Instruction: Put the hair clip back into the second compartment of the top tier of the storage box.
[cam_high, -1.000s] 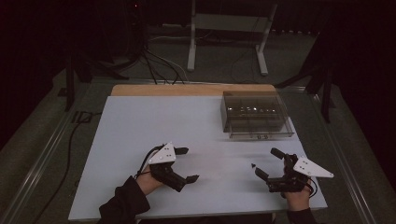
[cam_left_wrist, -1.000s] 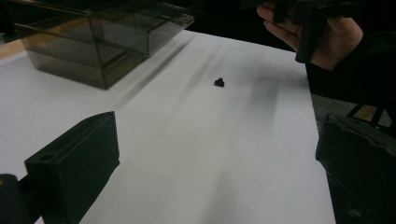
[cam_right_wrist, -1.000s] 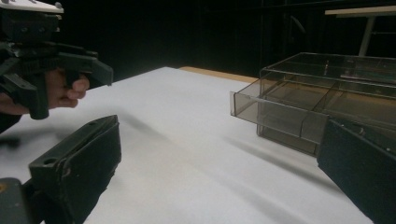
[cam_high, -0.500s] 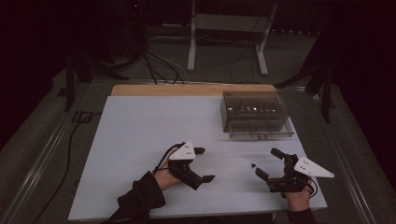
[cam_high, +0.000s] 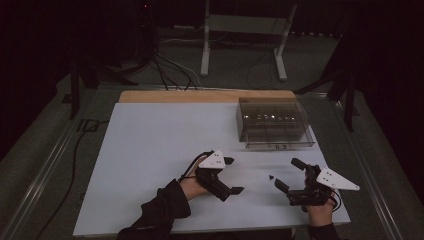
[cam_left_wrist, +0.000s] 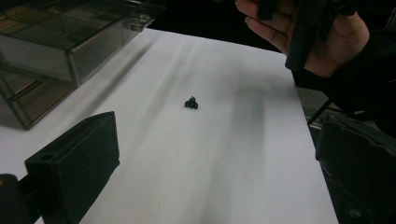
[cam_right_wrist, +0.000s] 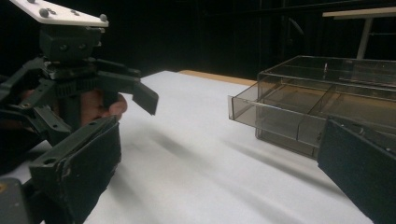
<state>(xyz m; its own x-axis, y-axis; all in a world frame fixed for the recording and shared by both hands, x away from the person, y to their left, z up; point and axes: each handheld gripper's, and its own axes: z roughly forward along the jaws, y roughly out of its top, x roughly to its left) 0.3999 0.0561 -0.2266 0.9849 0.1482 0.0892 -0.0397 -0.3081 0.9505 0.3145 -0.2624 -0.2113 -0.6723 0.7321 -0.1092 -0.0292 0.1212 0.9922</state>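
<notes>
A tiny black part (cam_high: 271, 177) lies on the white tabletop (cam_high: 165, 140) between my two grippers. My left gripper (cam_high: 234, 175) stands open just left of it, jaws pointing right. In the left gripper view the part (cam_left_wrist: 190, 103) sits ahead of the open left gripper (cam_left_wrist: 219, 135), with nothing between the jaws. My right gripper (cam_high: 288, 174) is open close to the part's right side, jaws pointing left and away. In the right gripper view the right gripper (cam_right_wrist: 222, 140) is empty and faces the left gripper (cam_right_wrist: 123, 109).
A clear plastic drawer box (cam_high: 272, 120) stands at the back right of the table, its drawer (cam_high: 280, 141) pulled out a little; the box (cam_right_wrist: 322, 107) has dividers inside. A wooden strip (cam_high: 205, 96) runs along the far edge. Cables (cam_high: 165, 70) lie on the floor beyond.
My left gripper has moved to the right across the table toward the small black part. The right gripper has stayed in place.
</notes>
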